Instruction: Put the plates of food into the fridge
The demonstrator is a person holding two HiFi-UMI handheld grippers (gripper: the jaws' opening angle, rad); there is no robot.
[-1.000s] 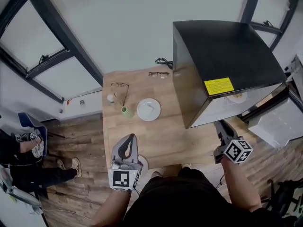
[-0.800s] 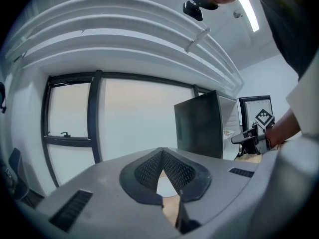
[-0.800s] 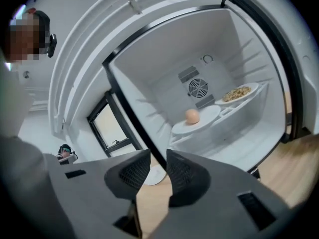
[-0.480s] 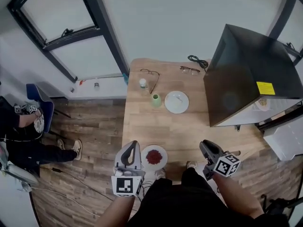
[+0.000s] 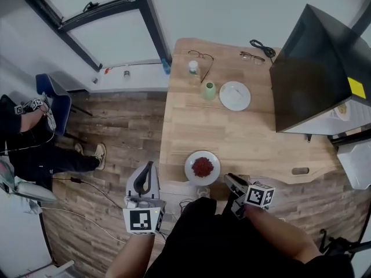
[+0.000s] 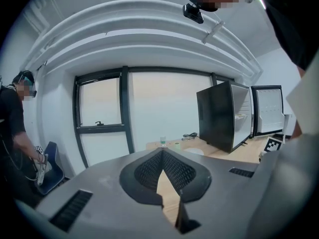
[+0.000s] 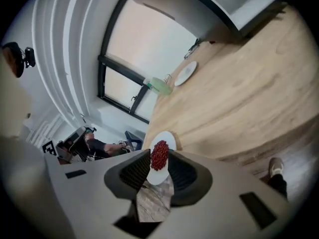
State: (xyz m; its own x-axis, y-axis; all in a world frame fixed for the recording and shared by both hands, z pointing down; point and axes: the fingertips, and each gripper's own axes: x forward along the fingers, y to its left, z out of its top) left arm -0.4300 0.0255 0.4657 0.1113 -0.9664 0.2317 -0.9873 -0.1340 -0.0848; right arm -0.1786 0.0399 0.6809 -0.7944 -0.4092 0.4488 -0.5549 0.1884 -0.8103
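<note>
Far left, about 9 o'clock in the head view: a person (image 5: 26,138) sits by a blue chair (image 5: 55,100) on the wood floor.

Left gripper (image 5: 148,168) hangs off the near-left corner of the desk (image 5: 249,138), over the floor, at about 7 o'clock from the plate of red food (image 5: 202,167). Its own view shows the pads pressed together at the tips, with nothing between them.

The plate of red food sits on the desk close to the near edge, flat and on its own. It is well apart from the fridge.

At 12 o'clock from it, toward the far edge, stand a green cup (image 5: 209,90) and a small bottle (image 5: 193,67). A white plate (image 5: 235,95) lies just beside the cup at its 3 o'clock. Two pairs of glasses (image 5: 201,55) and a black cable (image 5: 258,44) lie along the far edge.

Right gripper (image 5: 227,179) is at the near edge of the desk, just beside the food plate at its 4 o'clock. Its jaws are spread. In its own view the plate lines up with the gap, ahead of the pads and not pinched.

Black fridge (image 5: 313,80) stands on the desk's right end at 2 o'clock, open on its right side. A pale dish (image 5: 342,109) shows on a shelf inside.
</note>
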